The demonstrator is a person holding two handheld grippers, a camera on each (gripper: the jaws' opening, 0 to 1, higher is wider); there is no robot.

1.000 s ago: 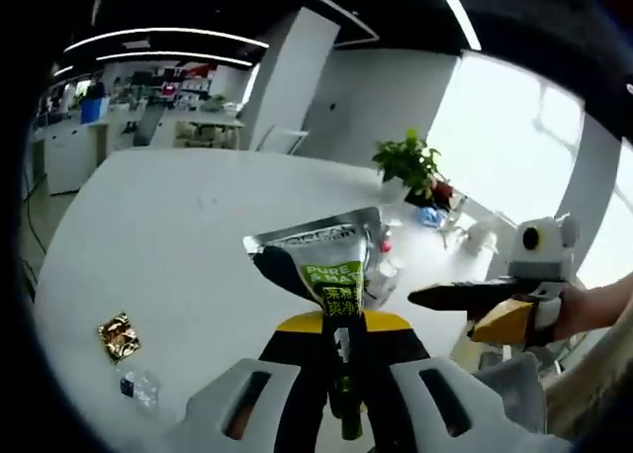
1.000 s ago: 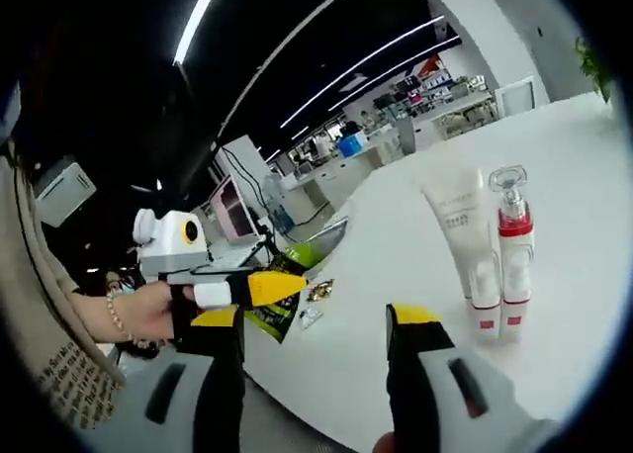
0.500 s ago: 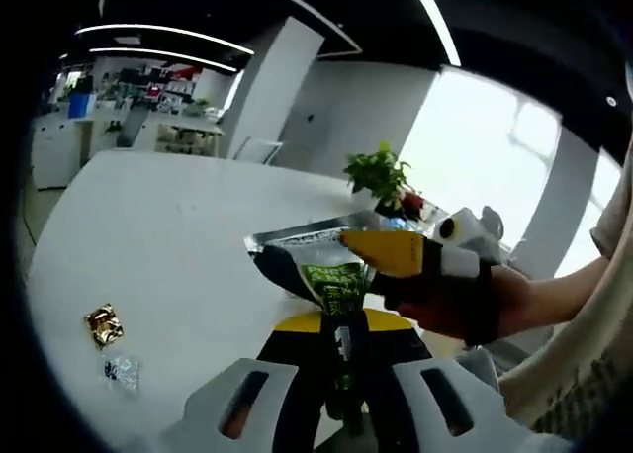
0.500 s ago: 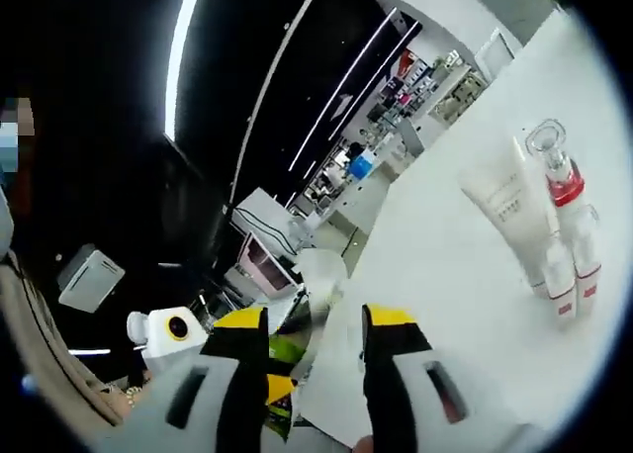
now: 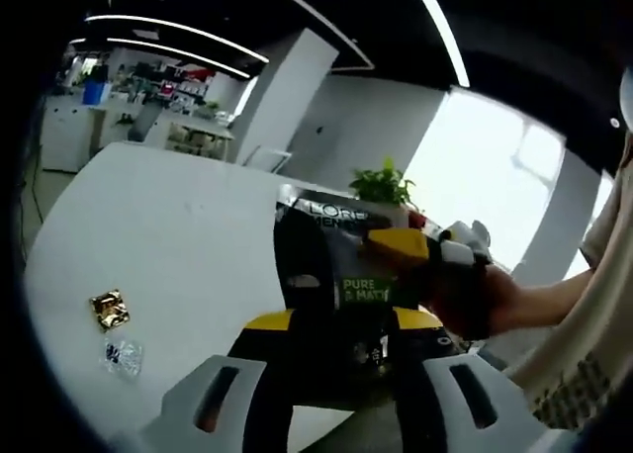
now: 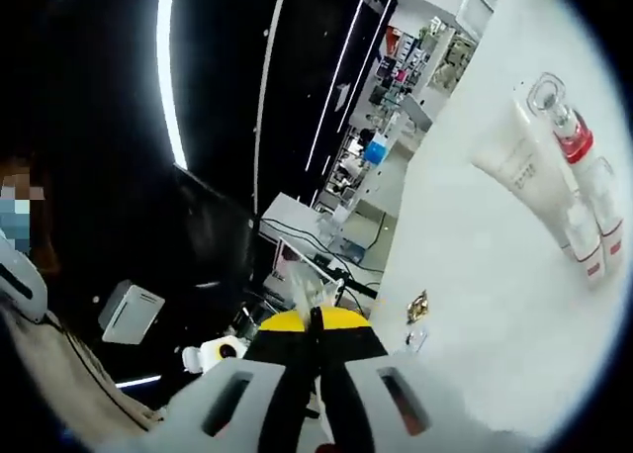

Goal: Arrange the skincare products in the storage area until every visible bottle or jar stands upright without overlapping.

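The right gripper (image 6: 316, 349), closed, is now pinching the black-and-green sachet (image 5: 341, 260) at its 12 o'clock edge, while the left gripper (image 5: 341, 349) is opening wide, releasing it.

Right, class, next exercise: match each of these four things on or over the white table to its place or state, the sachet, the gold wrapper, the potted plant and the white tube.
Things:
1. green-and-black sachet
2. gold wrapper
3. potted plant
4. white tube

Places or states:
A. standing on its cap beside the red-collared bottle
B. lying flat on the table next to a clear packet
C. pinched by the shut right gripper
D. at the table's far end, before the bright window

Pairs: 1-C, 2-B, 3-D, 4-A.
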